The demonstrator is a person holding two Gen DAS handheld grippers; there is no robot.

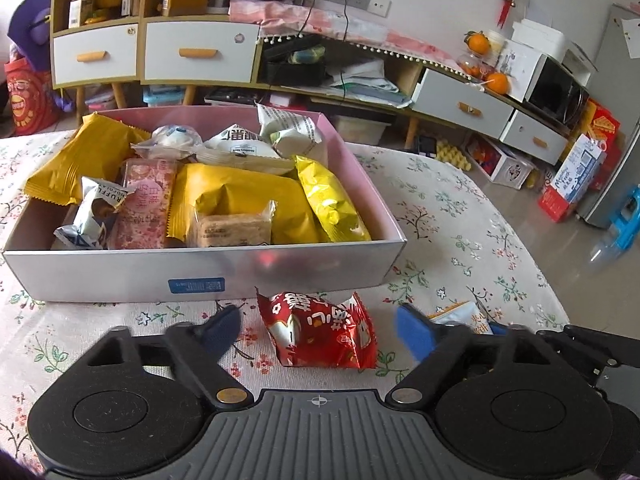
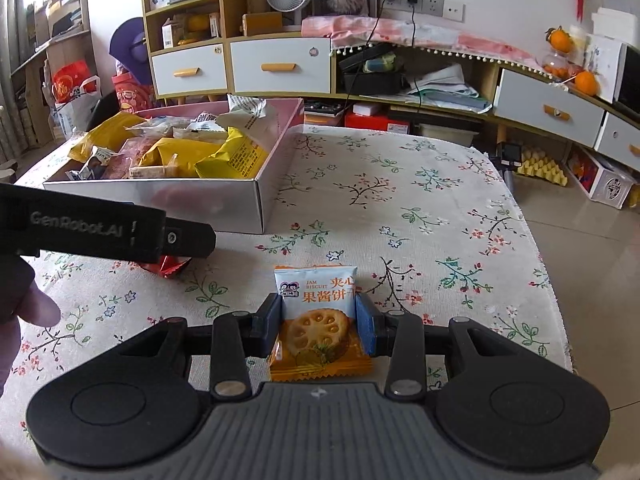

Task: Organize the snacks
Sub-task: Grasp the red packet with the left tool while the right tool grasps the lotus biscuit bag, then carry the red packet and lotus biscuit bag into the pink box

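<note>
The snack box (image 1: 200,268) sits on the floral tablecloth (image 2: 400,200), crammed with yellow, pink and white packets. Just in front of its near wall lies a red snack packet (image 1: 320,332), and the left gripper (image 1: 320,330) straddles it with jaws spread — the 2 pads stand clear of the wrapper on both sides. Off to the right of the box, the right gripper (image 2: 319,320) pinches a jam biscuit packet (image 2: 316,320) — white and orange — by its 2 side edges, over the cloth.
</note>
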